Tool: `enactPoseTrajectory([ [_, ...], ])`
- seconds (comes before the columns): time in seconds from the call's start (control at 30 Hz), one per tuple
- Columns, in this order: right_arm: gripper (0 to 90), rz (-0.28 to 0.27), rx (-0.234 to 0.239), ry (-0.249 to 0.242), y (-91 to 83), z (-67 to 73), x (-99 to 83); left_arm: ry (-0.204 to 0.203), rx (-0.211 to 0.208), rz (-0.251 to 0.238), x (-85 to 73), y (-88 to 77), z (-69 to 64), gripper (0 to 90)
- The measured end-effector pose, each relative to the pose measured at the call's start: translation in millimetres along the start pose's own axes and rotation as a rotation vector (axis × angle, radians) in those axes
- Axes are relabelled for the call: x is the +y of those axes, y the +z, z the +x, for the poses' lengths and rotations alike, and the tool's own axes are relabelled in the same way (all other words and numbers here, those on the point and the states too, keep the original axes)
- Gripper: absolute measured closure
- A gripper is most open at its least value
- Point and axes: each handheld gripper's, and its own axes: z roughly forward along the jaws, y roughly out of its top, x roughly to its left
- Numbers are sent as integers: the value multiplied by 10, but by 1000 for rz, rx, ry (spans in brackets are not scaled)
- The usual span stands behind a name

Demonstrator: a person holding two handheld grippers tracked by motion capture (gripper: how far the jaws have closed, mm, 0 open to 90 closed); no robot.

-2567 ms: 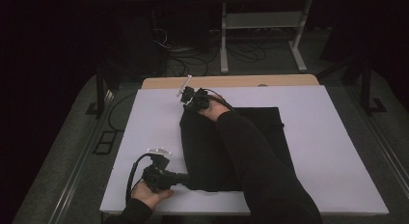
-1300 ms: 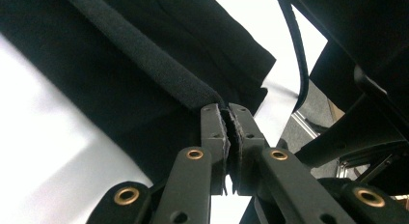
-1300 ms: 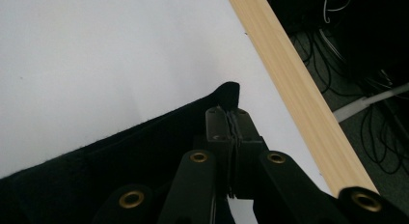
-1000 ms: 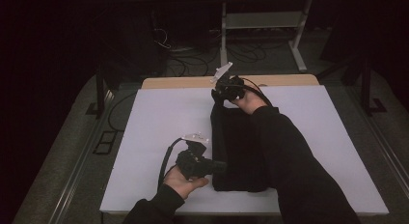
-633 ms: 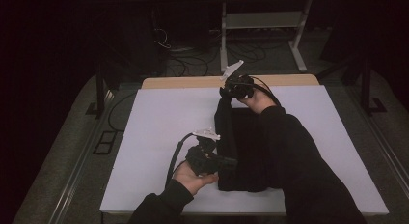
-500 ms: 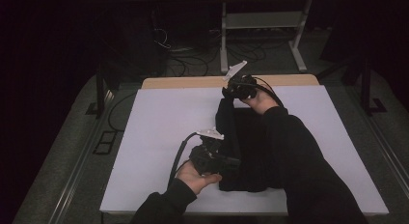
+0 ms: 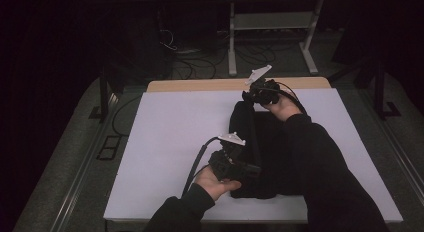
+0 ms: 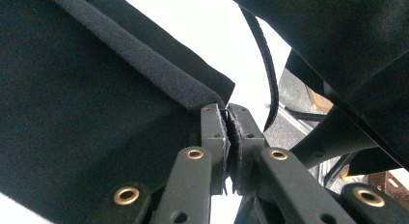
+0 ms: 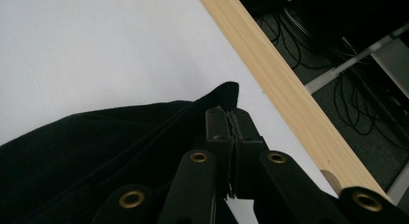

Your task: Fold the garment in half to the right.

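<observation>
While two grippers pinch it, one black cloth (image 7: pixel 272 157) lies folded on the white table (image 7: pixel 165 137).
Left gripper (image 8: pixel 227 119) and right gripper (image 9: pixel 230 119) each clench a cloth corner.

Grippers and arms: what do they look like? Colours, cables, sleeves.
Both the left gripper and the right gripper are black, each topped by a grey three-cornered plate. The jaws are flat black bars with brass-coloured rivets. A black cable trails from each. The person wears long black sleeves.
</observation>
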Motion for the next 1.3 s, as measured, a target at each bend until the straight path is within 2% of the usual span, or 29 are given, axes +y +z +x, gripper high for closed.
enactPoseTrajectory([
  [0.4, 871, 17, -25, 3, -92, -86, -199, 1, -29, 13, 54, 272, -1, 849],
  [0.77, 871, 34, -62, 6, -166, -184, -393, -12, -79, 10, 138, 580, -14, 849],
  [1.0, 871, 39, -70, 16, -204, -229, -527, -10, -105, 34, 167, 756, -18, 849],
  [1.3, 869, 47, -82, 38, -220, -268, -706, -19, -112, 59, 173, 931, -17, 849],
])
